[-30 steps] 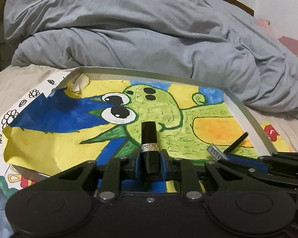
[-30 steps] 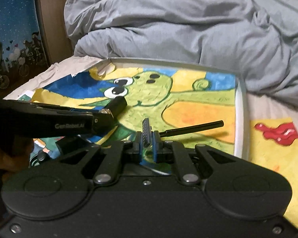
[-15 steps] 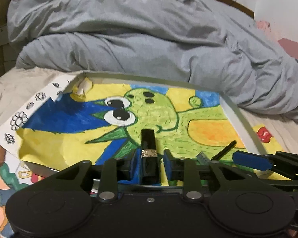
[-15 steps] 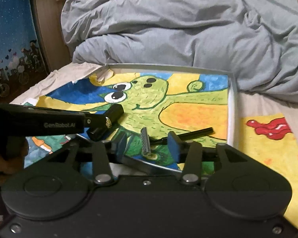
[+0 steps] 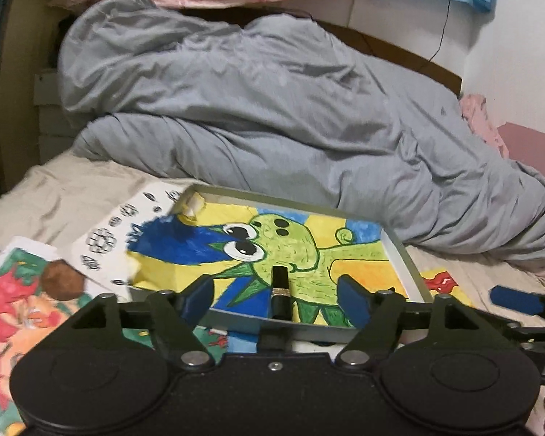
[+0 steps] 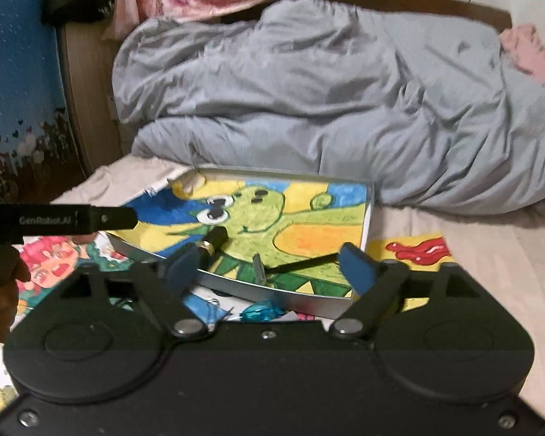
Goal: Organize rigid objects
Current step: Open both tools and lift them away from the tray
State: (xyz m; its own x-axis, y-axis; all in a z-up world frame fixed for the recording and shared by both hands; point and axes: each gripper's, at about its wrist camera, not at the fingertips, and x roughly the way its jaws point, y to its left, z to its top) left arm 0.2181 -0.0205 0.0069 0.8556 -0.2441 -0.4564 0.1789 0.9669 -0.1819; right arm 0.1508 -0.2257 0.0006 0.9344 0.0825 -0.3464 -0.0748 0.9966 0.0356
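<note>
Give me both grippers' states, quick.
Left gripper: open, jaws just opened, lipstick tube lying free in the tray.
Right gripper: open, jaws just opened, razor released on the tray.

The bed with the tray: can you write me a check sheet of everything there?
Surface: beige bedsheet, colourful drawings spread on it.
Job's things: black lipstick tube with silver band and black-handled razor lie in the shallow grey tray, lined with a green cartoon painting.
Clutter: small clear blue plastic thing before the tray.
Grippers: left gripper and right gripper open, jaws just opened, gripping nothing.
Cables: thin black wire on wall.
Surroundings: rumpled grey duvet.
</note>
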